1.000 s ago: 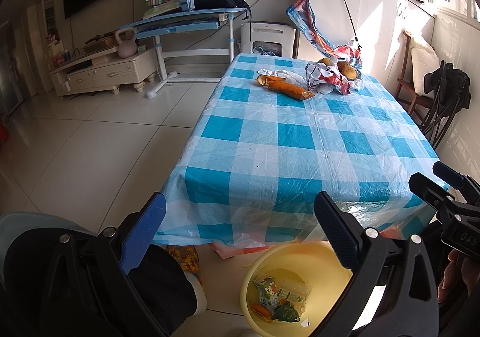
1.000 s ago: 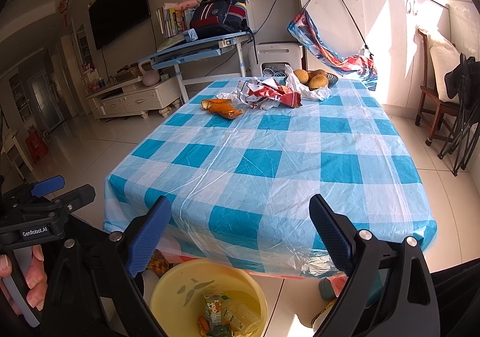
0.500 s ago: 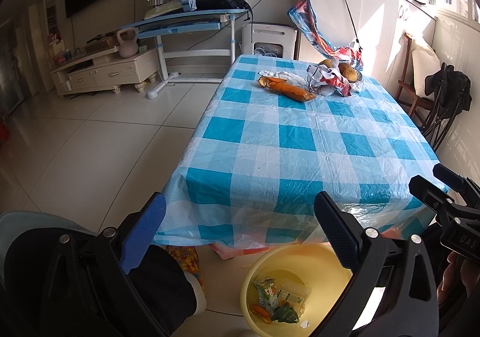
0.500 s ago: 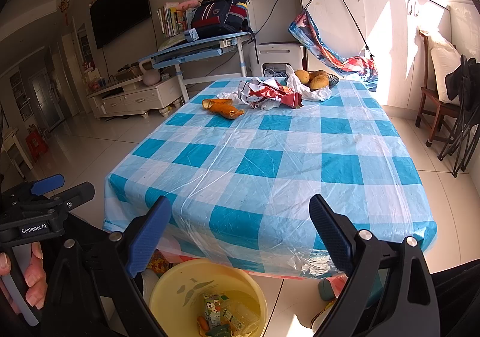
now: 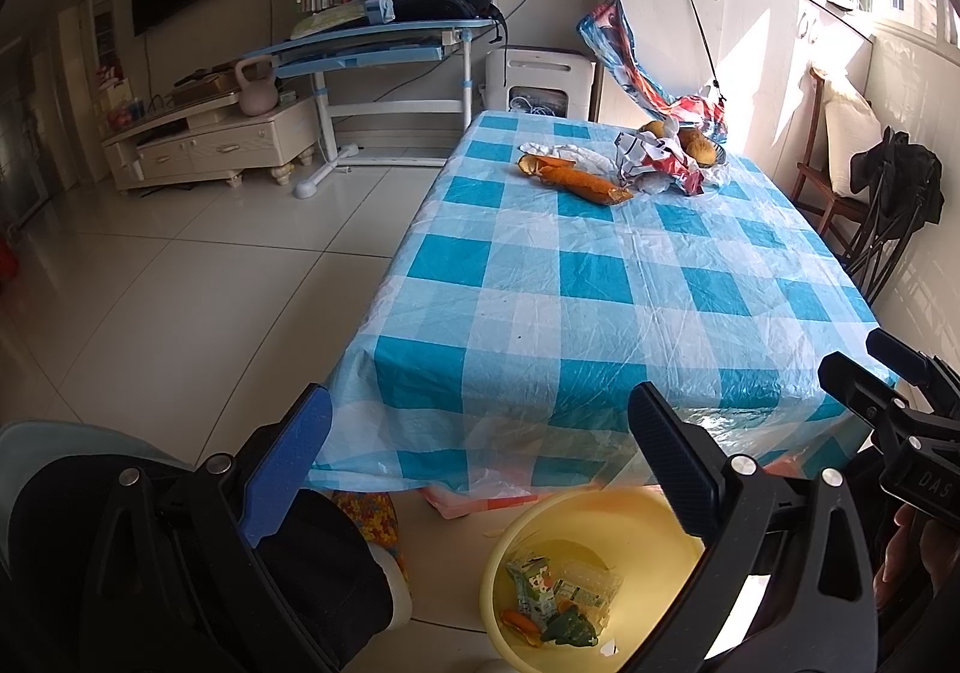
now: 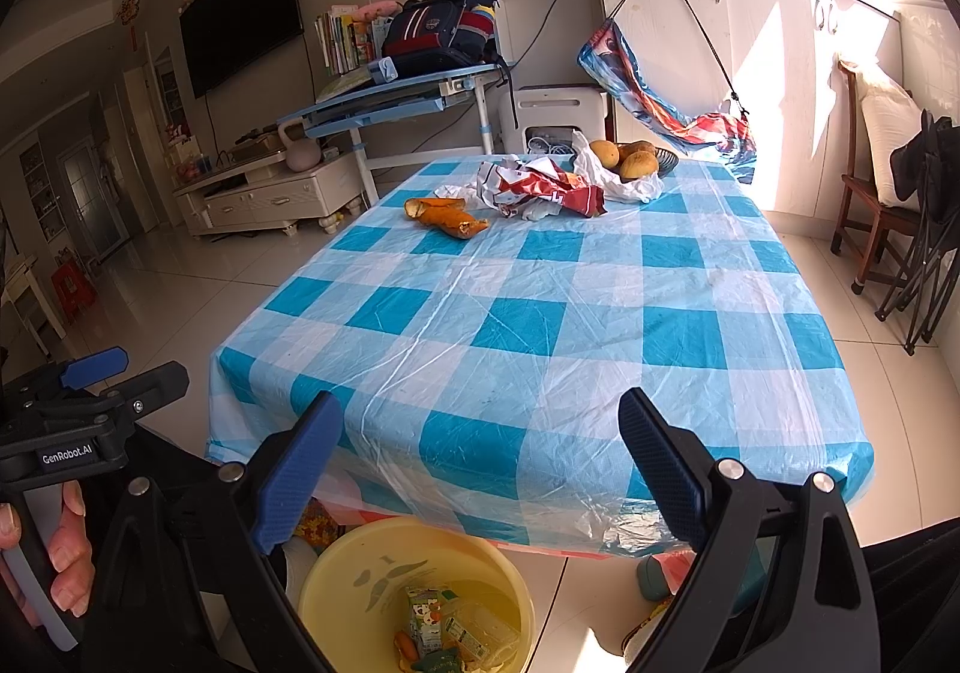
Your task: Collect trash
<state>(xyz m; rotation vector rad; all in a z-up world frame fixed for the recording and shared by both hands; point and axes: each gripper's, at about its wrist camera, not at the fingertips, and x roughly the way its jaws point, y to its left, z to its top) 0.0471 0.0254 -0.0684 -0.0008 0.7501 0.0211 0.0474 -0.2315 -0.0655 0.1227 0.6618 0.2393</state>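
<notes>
Checked tablecloth (image 6: pixel 540 313) carries orange peel (image 6: pixel 447 217) and crumpled wrapper (image 6: pixel 540 187) at the far end; yellow bin (image 6: pixel 336 601) below near edge. Left gripper (image 5: pixel 474 469) and right gripper (image 6: pixel 480 463) gape, empty. Advise reaching far, pinching peel low.

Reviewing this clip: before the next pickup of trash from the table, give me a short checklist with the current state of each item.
1. Left claw open and empty: ok.
2. Right claw open and empty: ok.
3. Yellow bin on the floor at the near table edge, with room above the trash already in it: ok.
4. Trash left on the checked tablecloth: orange peel and crumpled wrapper at the far end: ok, both unobstructed.
5. Both lie far from the claws, so a long reach is likely: cannot tell if reachable.
6. Fruit bowl sits close behind the wrapper, risk of snagging: cannot tell.
</notes>
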